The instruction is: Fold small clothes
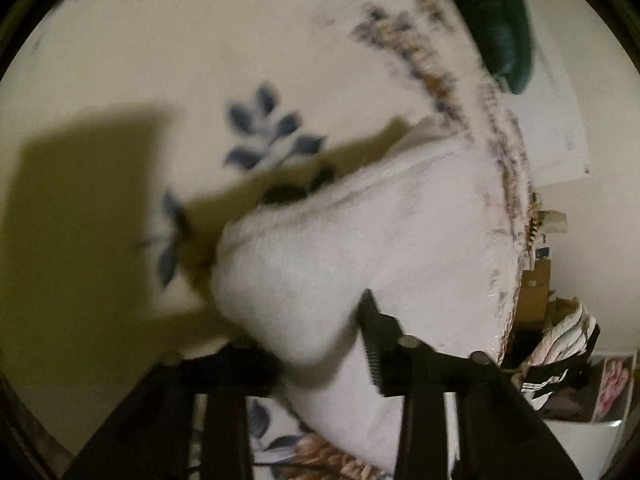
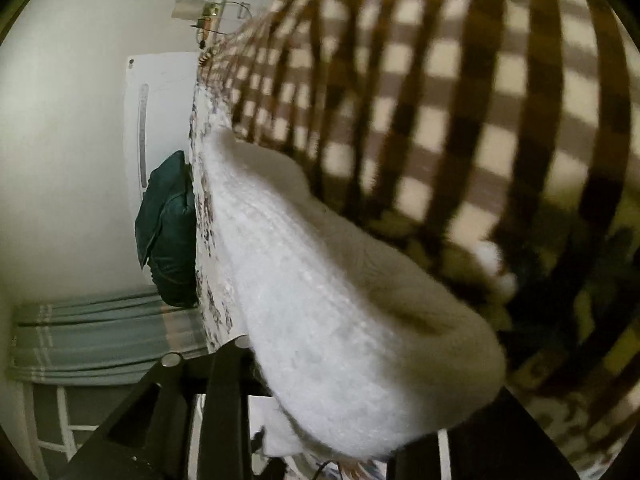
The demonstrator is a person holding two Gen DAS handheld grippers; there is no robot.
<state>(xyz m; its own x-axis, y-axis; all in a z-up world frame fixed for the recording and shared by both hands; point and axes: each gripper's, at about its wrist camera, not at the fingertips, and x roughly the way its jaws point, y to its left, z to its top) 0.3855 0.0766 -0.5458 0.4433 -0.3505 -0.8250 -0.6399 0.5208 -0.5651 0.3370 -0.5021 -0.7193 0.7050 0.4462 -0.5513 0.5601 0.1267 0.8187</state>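
A white fleecy garment (image 1: 320, 264) is bunched between the black fingers of my left gripper (image 1: 320, 344), which is shut on it just above a cream bedspread with blue leaf prints (image 1: 160, 60). The same white knitted garment (image 2: 320, 300) fills the middle of the right wrist view and runs down between the fingers of my right gripper (image 2: 332, 420), which is shut on its near end. Both views are tilted and blurred. The right finger's tip is hidden by the cloth.
A brown and cream checked blanket (image 2: 460, 100) lies beyond the garment. A dark green cushion (image 2: 172, 232) sits at the bed's edge, also in the left wrist view (image 1: 492, 16). A white wall (image 2: 72, 120) and a pile of clothes (image 1: 560, 352) lie off the bed.
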